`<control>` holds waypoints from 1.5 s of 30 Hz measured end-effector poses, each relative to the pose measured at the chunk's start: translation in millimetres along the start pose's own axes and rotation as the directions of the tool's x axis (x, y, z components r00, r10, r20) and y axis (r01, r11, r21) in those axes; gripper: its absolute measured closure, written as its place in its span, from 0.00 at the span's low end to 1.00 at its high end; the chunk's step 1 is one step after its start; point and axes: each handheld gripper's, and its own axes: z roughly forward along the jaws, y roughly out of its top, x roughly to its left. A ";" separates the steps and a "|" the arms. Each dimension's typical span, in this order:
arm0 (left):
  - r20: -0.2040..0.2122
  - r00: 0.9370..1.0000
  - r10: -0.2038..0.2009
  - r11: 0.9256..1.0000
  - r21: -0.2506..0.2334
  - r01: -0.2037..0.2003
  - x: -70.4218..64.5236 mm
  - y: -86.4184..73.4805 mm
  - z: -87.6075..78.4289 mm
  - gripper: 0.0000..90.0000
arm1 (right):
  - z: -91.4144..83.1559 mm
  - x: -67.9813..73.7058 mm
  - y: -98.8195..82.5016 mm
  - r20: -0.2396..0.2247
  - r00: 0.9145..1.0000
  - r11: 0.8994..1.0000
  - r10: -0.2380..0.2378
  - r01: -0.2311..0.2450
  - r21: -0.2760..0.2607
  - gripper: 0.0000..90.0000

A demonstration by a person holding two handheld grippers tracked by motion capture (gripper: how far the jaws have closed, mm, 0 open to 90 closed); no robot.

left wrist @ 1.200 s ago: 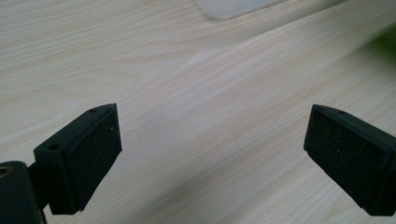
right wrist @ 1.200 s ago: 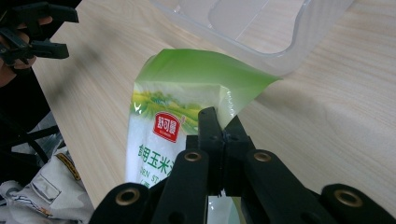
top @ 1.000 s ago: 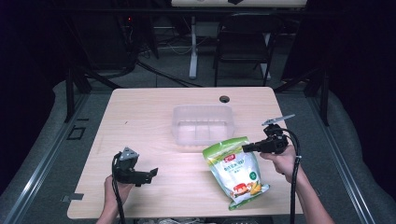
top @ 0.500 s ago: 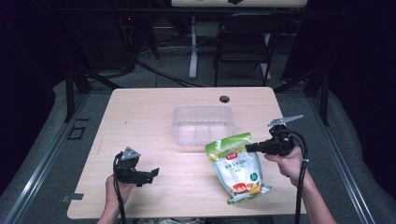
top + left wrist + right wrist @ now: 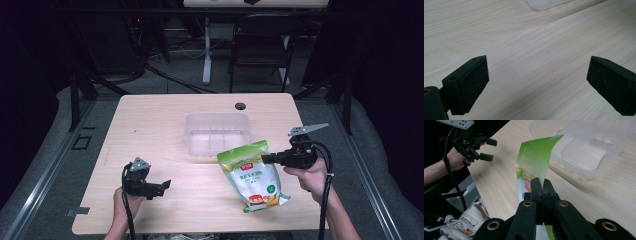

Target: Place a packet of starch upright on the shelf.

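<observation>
My right gripper [image 5: 266, 159] has its fingers clamped on the snack pouch [image 5: 254, 176] at its top edge, just in front of the clear bin [image 5: 217, 133]. The pouch's long axis points away from the bin. My left gripper [image 5: 162, 186], fingers wide apart and empty, hovers over the desk [image 5: 150, 125], farther from the bin.

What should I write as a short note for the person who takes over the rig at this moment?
Right gripper: shut on the top edge of the green snack bag.
Left gripper: open, holding nothing, over bare table.
The bag's bottom end lies near the table's front edge; its top is next to the clear plastic bin, which looks empty.
Done: bag gripped.
Left, probably: lift the bag into the bin.
</observation>
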 end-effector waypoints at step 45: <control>-0.006 1.000 -0.013 1.000 0.002 0.013 1.5 -0.7 0.7 0.04 | -10.5 22.1 18.3 -0.101 0.995 0.995 -0.013 0.003 -0.099 1.00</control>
